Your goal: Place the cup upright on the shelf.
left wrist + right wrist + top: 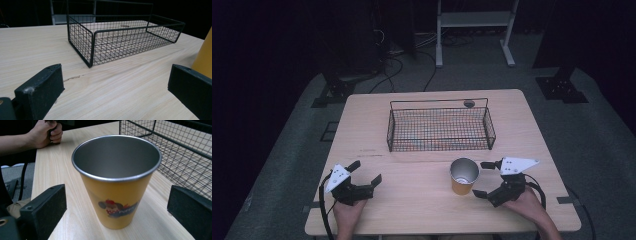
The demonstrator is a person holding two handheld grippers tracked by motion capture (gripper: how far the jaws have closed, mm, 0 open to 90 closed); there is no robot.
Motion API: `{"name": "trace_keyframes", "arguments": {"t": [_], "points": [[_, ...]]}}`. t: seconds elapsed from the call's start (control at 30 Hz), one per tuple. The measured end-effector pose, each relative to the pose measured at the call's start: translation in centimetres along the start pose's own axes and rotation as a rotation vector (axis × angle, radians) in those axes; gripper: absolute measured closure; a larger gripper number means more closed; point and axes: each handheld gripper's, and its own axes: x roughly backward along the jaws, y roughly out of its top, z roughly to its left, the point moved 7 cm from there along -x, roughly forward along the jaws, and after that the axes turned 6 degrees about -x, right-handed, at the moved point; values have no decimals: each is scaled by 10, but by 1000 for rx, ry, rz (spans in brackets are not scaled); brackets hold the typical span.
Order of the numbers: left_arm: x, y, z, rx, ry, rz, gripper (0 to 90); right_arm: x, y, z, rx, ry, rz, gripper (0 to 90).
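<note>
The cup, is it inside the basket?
No, the cup stands upright on the table, in front of the basket.

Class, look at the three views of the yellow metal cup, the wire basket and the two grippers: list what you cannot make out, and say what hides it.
1. Yellow metal cup: its far side, hidden by its own body in the right gripper view; the printed lettering is too blurred to read fully.
2. Cup in the left gripper view: cut off by the right edge.
3. Small dark round thing behind the black wire basket: too small to identify in the high view.
</note>
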Motion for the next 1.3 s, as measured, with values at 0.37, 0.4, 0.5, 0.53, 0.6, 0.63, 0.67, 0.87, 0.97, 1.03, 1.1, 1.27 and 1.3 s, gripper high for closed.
{"name": "trace_keyframes", "arguments": {"t": [0.37,0.4,0.5,0.53,0.6,0.63,0.67,0.87,0.97,1.03,1.1,1.27,1.3], "points": [[0,0,0,0,-1,-1,0,-18,8,3,7,22,20,16],[0,0,0,-1,-1,-1,0,-20,9,3,4,21,17,5],[0,0,0,-1,-1,-1,0,-22,10,3,5,19,16,3],[0,0,0,-1,0,-1,0,-23,10,3,6,19,16,3],[0,0,0,-1,-1,-1,0,-26,10,3,5,22,17,3],[0,0,0,-2,-1,-1,0,-28,11,3,5,23,19,3],[0,0,0,-2,-1,-1,0,-28,11,3,5,23,19,3],[0,0,0,-1,-1,-1,0,-34,16,4,11,30,22,3],[0,0,0,-2,-1,-1,0,-40,16,4,14,33,31,3],[0,0,0,-3,-1,-1,0,-43,16,3,9,37,33,3],[0,0,0,-2,-2,-2,0,-44,16,3,5,36,29,4],[0,0,0,-3,-2,-1,0,-46,16,3,3,43,30,8],[0,0,0,-3,-2,-1,0,-46,17,3,5,45,29,8]]}}
